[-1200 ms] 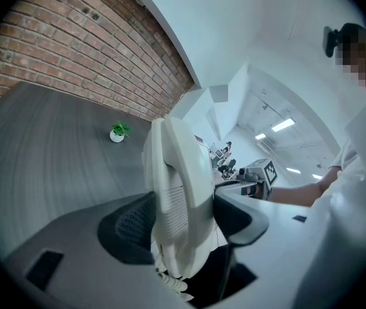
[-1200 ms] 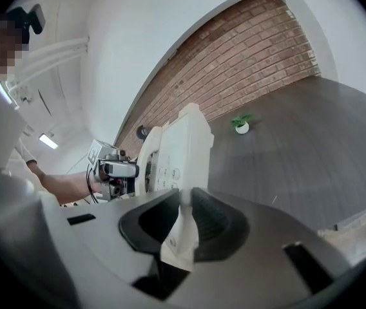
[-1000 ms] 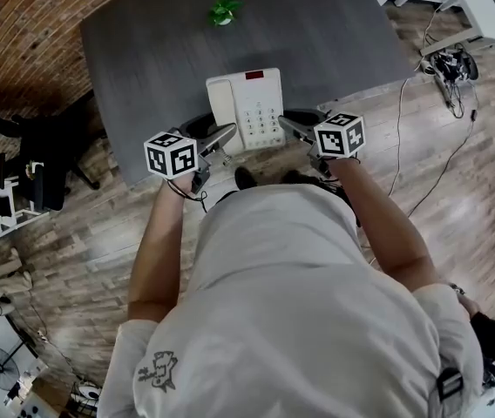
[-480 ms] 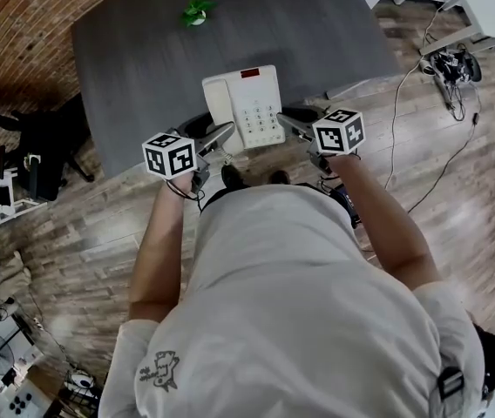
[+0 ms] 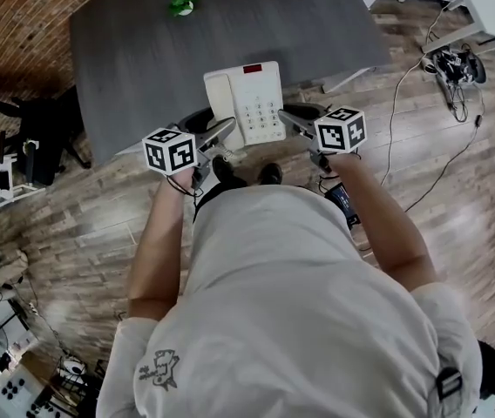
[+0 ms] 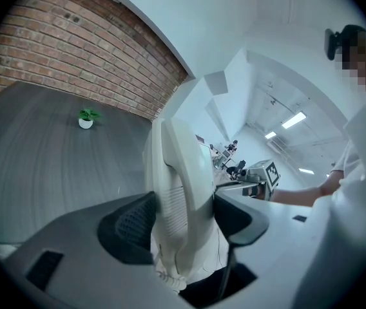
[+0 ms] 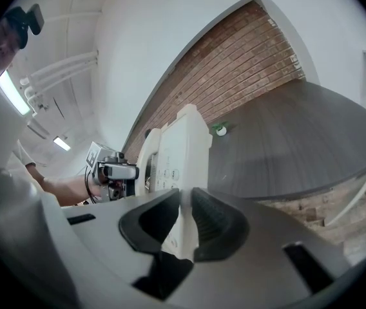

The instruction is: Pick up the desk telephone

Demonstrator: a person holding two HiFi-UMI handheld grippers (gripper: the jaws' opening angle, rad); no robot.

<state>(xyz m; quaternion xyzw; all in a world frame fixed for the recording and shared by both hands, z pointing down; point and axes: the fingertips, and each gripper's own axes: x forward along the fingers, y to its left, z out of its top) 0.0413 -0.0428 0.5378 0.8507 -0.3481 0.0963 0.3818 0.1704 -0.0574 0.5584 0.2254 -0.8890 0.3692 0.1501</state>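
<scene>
The left gripper [image 6: 184,214] is clamped across the handset [image 6: 176,172] on the left side of the desk telephone [image 5: 261,103], with its jaws wide because that side is thick. The right gripper [image 7: 184,227] pinches the thin right edge of the base, jaws nearly together. A grip on each side probably holds the phone level and the handset seated. It hangs between them over the near edge of the dark grey table [image 5: 143,50]. Farther off a small potted plant [image 5: 182,4] sits on the table, with wooden floor [image 5: 99,233] around and a brick wall [image 5: 21,7] at far left
</scene>
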